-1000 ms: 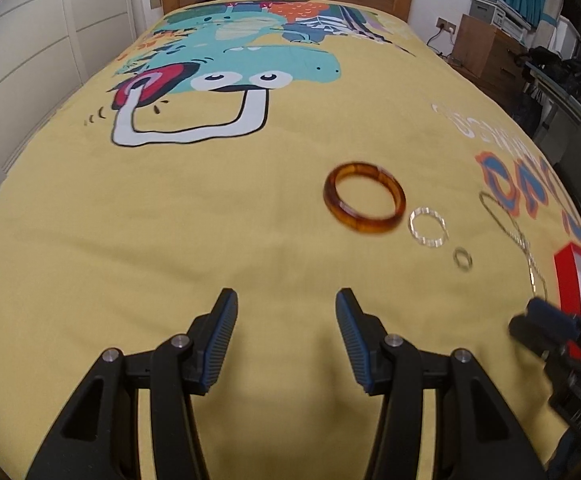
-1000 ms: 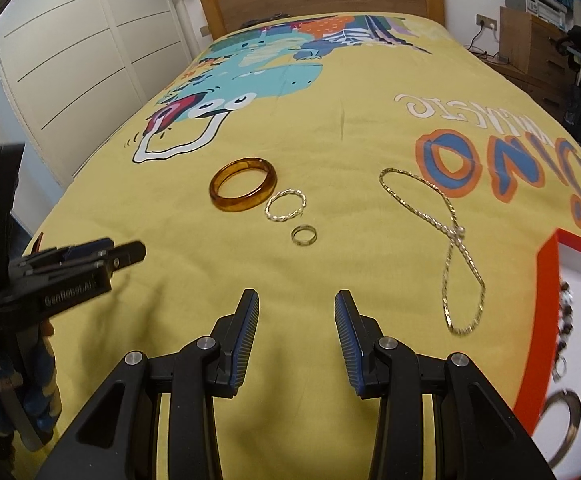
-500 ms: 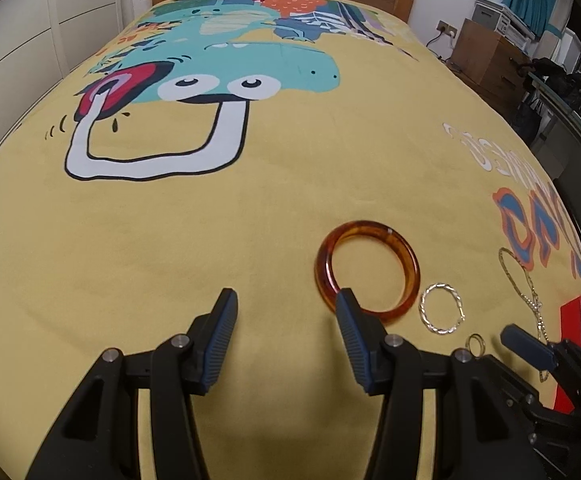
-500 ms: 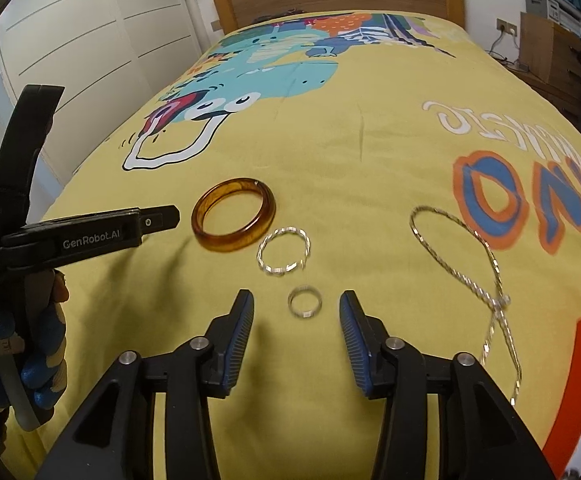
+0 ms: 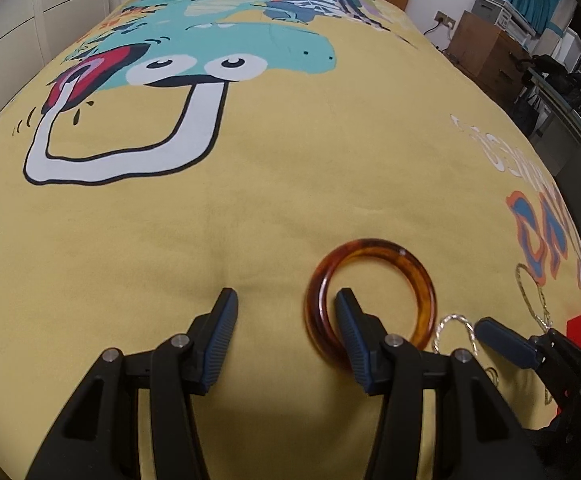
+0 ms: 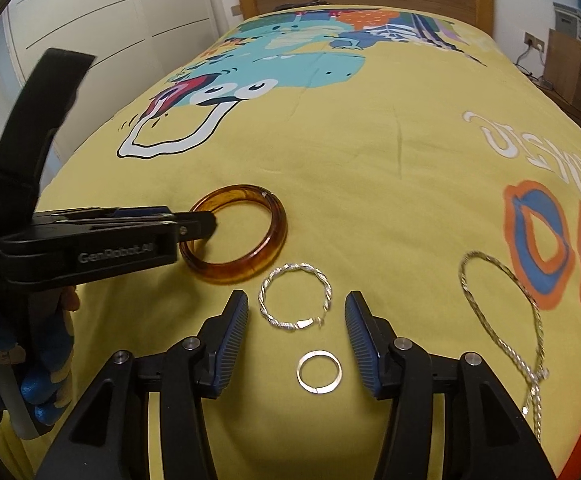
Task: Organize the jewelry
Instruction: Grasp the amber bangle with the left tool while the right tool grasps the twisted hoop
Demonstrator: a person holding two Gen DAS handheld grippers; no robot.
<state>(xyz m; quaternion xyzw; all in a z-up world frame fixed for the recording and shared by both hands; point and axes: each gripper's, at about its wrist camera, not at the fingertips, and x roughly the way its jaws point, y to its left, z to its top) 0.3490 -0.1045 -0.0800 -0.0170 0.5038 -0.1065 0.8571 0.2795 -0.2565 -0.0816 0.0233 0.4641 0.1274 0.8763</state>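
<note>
Now left gripper fingers straddle amber bangle rim (untouched).

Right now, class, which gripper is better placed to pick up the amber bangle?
Left. The left gripper already has one finger inside the amber bangle, straddling its rim; the right gripper, jaws opening, frames the twisted silver hoop.
</note>
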